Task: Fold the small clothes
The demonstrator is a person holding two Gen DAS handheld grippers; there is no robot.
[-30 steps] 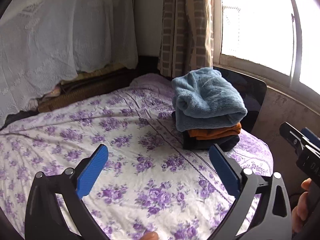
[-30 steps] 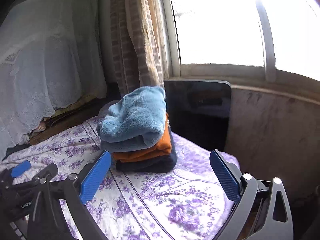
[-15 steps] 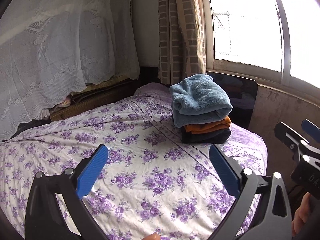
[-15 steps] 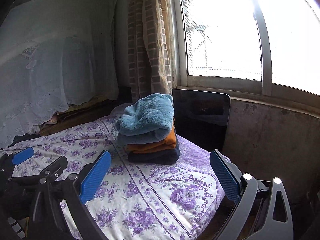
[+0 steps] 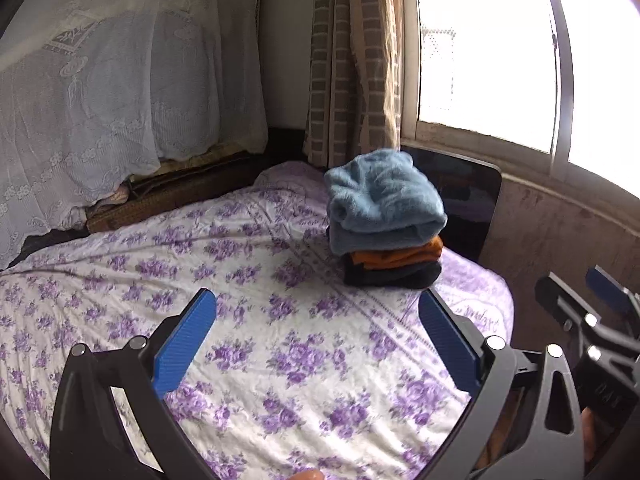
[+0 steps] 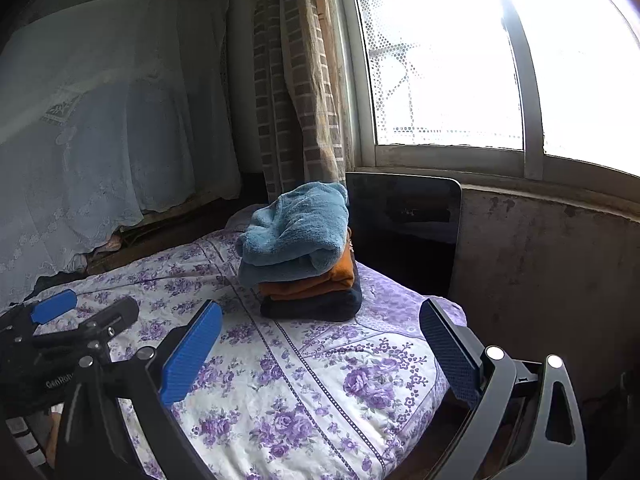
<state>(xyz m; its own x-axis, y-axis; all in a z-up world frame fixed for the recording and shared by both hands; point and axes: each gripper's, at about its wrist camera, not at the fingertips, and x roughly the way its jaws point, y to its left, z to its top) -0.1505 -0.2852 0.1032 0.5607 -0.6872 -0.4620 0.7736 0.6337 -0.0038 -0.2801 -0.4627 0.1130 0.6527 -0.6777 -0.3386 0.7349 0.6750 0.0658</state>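
A stack of folded clothes (image 5: pixel 386 220) sits at the far right corner of the bed: a fluffy light-blue piece (image 6: pixel 298 230) on top, an orange one (image 6: pixel 320 282) under it, a dark navy one (image 6: pixel 316 306) at the bottom. My left gripper (image 5: pixel 318 334) is open and empty, held above the purple-flowered bedsheet (image 5: pixel 248 280), short of the stack. My right gripper (image 6: pixel 320 344) is open and empty, also held back from the stack. Each gripper shows at the edge of the other's view.
A dark headboard panel (image 6: pixel 404 224) stands right behind the stack. A window (image 6: pixel 448 64) and a checked curtain (image 6: pixel 298 80) lie beyond. A white lace cover (image 5: pixel 100 100) drapes furniture on the left. The bed's right edge drops beside a stained wall (image 6: pixel 540 272).
Both grippers have drawn back and up from the stack, which now looks smaller and farther off. Both stayed open and empty. The stack has not moved.
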